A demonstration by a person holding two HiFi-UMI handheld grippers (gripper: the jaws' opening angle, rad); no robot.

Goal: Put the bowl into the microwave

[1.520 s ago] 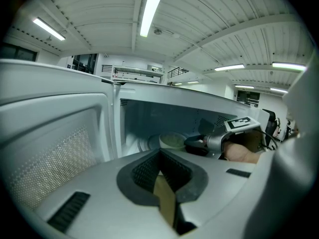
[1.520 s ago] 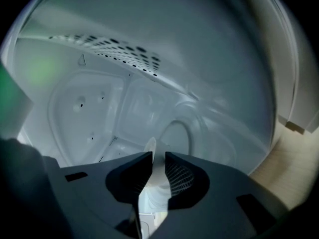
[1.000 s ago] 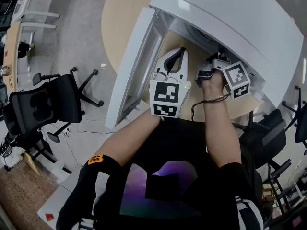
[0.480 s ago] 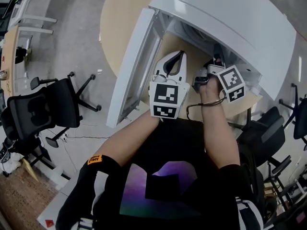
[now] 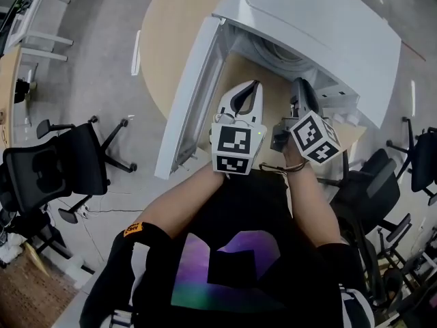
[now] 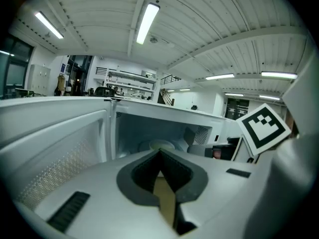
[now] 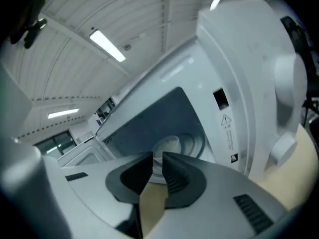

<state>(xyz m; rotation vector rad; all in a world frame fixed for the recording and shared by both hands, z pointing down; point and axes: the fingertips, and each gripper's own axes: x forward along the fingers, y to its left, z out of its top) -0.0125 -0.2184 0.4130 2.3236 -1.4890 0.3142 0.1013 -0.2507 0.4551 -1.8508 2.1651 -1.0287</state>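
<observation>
The white microwave (image 5: 321, 26) stands on a round wooden table (image 5: 171, 39) with its door (image 5: 188, 108) swung open to the left. A pale bowl (image 6: 159, 144) sits on the turntable inside; the right gripper view also shows the bowl (image 7: 169, 146) there. My left gripper (image 5: 254, 84) hovers in front of the opening, its jaws meeting at the tips with nothing between them (image 6: 159, 152). My right gripper (image 5: 300, 82) is beside it at the mouth of the cavity. Its jaws stand a narrow gap apart and hold nothing (image 7: 157, 156). Neither gripper touches the bowl.
The open door walls off the space left of my left gripper. The microwave's control panel (image 7: 279, 83) lies to the right of the opening. Black office chairs stand on the floor at left (image 5: 54, 169) and right (image 5: 369, 190) of the table.
My right gripper has drawn back out of the microwave cavity toward the person. The left gripper has hardly moved.
</observation>
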